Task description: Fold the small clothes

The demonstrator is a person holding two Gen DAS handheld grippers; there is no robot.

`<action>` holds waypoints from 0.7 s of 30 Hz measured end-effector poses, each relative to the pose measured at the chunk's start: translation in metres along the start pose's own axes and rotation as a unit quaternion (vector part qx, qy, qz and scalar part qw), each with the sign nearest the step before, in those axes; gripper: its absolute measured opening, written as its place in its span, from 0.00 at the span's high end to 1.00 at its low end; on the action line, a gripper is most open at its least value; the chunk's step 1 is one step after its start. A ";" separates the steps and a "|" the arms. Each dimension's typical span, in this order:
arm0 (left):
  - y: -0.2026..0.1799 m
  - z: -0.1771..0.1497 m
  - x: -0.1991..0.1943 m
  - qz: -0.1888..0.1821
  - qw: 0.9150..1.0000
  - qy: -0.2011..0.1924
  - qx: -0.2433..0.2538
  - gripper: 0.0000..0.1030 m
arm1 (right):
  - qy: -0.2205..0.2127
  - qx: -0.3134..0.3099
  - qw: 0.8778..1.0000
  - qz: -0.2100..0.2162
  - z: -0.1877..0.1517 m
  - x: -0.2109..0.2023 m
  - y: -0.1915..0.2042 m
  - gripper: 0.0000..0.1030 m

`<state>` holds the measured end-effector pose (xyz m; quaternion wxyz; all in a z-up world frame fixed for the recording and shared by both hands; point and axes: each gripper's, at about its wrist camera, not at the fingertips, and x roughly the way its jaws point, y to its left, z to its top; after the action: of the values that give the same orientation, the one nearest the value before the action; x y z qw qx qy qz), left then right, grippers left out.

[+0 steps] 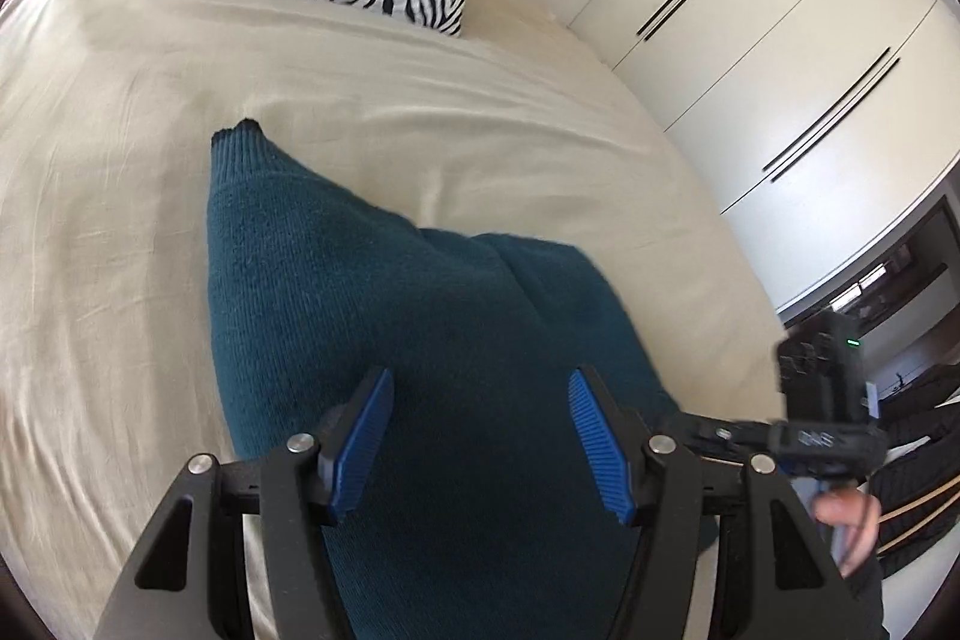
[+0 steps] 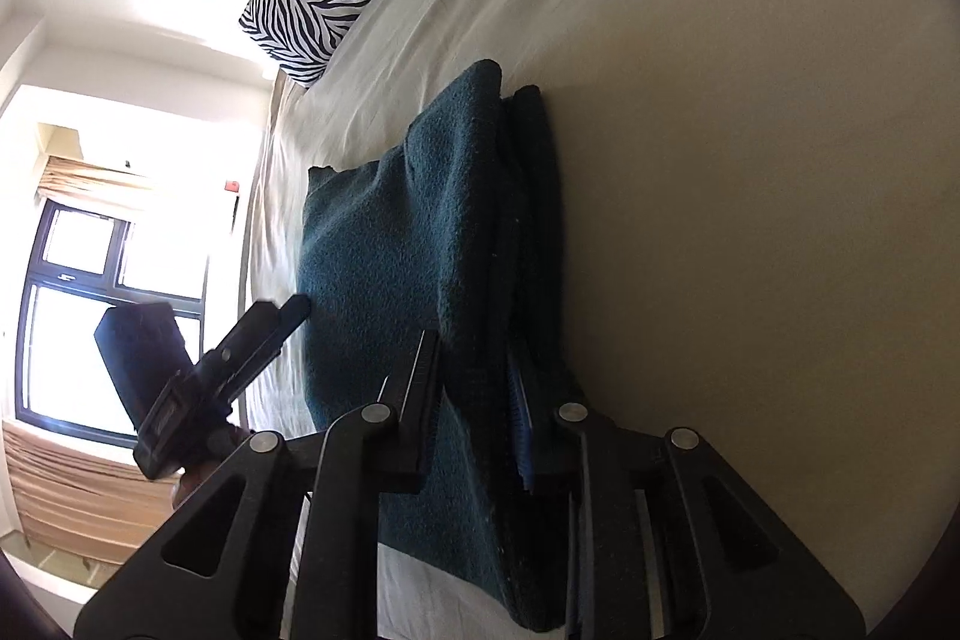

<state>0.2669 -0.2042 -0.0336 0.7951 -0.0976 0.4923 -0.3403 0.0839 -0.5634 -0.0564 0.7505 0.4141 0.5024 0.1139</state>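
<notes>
Sweater [image 1: 384, 316] lies mid-frame on the bed [image 1: 120, 160], already doubled over. My right tongs [image 2: 474, 400] are clamped on its stacked layers; left tongs [image 1: 480, 436] hover apart above. I judge one fold remains.

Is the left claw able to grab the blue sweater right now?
Probably yes. The left claw is open right over the blue sweater on the bed, and nothing sits between them.

No legible text, labels, brands or numbers anywhere.
</notes>
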 end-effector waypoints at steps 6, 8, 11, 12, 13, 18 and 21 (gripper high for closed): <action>0.016 -0.005 0.023 0.001 0.999 0.037 -0.012 0.45 | -0.001 -0.002 1.000 0.001 -0.022 0.011 -0.027 0.83; 0.013 -0.006 0.028 0.013 0.999 0.047 0.000 0.46 | -0.015 0.001 1.000 0.028 -0.026 0.011 -0.036 0.85; 0.014 -0.006 0.030 0.014 0.998 0.054 0.000 0.46 | -0.026 0.006 0.999 0.038 -0.033 0.003 -0.040 0.85; 0.015 -0.006 0.030 0.011 0.998 0.055 -0.001 0.46 | -0.031 0.004 0.999 0.022 -0.033 -0.004 -0.037 0.82; 0.016 -0.006 0.030 0.009 0.998 0.056 0.001 0.46 | -0.039 0.001 0.999 -0.013 -0.032 -0.013 -0.034 0.79; 0.016 -0.006 0.033 0.012 0.998 0.054 0.004 0.47 | -0.099 0.003 0.995 0.001 0.008 -0.048 -0.006 0.72; 0.015 -0.007 0.034 0.015 0.998 0.054 0.004 0.47 | -0.059 -0.029 0.997 0.036 0.034 -0.022 0.026 0.72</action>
<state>0.2769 -0.2129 -0.0688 0.7731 -0.0683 0.5341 -0.3353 0.1091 -0.5776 -0.0175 0.7859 0.4161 0.4385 0.1301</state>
